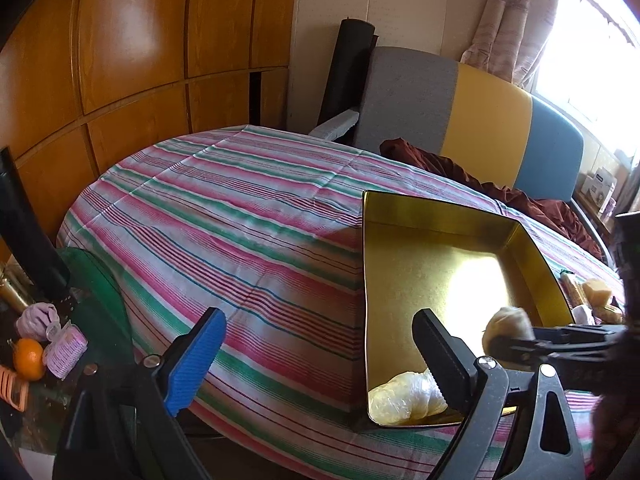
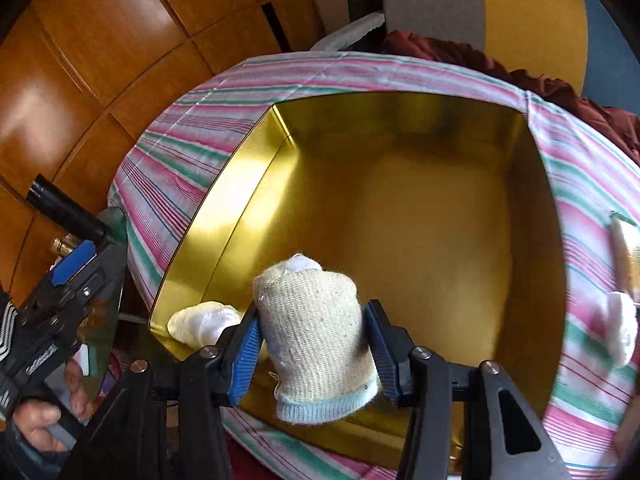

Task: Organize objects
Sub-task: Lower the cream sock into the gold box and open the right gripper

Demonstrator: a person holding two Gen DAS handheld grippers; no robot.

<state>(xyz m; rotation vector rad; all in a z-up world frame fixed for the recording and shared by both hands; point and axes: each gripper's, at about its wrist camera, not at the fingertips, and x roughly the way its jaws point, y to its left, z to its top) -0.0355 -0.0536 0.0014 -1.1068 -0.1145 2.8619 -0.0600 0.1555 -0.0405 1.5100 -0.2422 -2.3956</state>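
A table covered by a pink, green and white striped cloth [image 1: 240,216] stands before orange wooden cabinet doors [image 1: 132,40], and a shallow gold metal tin [image 2: 224,216] lies open on its right part. The left gripper [image 1: 320,354] is held wide apart and empty over the tin's near left corner, where a pale yellow rolled sock [image 1: 404,400] lies. The right gripper [image 2: 314,346] is clamped on a cream knitted rolled sock with a light blue cuff [image 2: 316,328], held above the tin's near side.

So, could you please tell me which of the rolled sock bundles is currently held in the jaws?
The cream knit bundle with the pale blue cuff, clamped in the right gripper over the gold tin. The pale bundle in the tin's corner lies free.
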